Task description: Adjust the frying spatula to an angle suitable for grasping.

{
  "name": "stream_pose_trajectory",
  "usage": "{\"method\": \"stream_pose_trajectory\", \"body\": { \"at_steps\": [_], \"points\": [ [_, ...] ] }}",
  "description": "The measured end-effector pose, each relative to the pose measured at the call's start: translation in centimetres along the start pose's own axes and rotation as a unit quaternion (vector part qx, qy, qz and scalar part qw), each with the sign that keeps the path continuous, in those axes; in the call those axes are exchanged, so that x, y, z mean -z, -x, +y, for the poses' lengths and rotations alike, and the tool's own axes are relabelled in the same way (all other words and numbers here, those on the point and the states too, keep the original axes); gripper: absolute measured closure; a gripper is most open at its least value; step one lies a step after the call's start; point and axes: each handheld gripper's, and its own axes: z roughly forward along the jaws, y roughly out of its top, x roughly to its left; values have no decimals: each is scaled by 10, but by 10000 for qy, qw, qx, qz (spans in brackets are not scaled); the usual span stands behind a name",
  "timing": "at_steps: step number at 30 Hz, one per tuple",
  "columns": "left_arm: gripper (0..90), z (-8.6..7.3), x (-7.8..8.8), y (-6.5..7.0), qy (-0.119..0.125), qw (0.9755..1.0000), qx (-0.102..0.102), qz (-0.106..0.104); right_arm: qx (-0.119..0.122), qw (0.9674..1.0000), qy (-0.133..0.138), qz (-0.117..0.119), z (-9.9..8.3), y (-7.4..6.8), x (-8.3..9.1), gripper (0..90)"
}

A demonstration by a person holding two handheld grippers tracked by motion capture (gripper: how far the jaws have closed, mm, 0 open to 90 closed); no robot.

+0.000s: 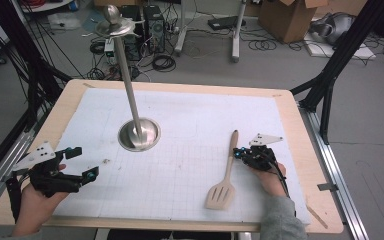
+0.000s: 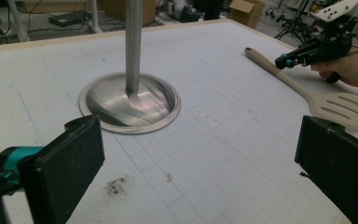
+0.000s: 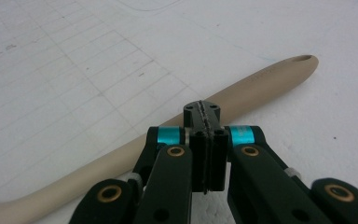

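A beige slotted spatula (image 1: 227, 167) lies flat on the white gridded mat (image 1: 190, 115), handle pointing away and head near the front edge. My right gripper (image 1: 237, 151) hovers at the right side of the handle's middle. In the right gripper view its pads (image 3: 202, 112) are pressed together with nothing between them, and the handle (image 3: 261, 79) passes just beyond the tips. My left gripper (image 1: 85, 161) rests at the mat's front left, its jaws wide open and empty. The left gripper view looks across at the spatula (image 2: 307, 93) and the right gripper (image 2: 284, 59).
A metal stand with a round dished base (image 1: 139, 134) and a tall slanted pole (image 1: 129, 80) rises from the mat's centre-left. The same base (image 2: 129, 103) lies just ahead of the left jaws. A small dark smudge (image 2: 116, 185) marks the mat. Cables and boxes sit on the floor beyond the table.
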Motion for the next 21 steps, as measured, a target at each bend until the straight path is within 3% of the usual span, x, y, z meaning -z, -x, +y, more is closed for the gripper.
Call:
{"method": "stream_pose_trajectory", "body": {
  "at_steps": [21],
  "points": [
    [18,-8,22,-2,50,9996,95,248,219,9993,-17,298,19,-8,-26,900]
  ]
}}
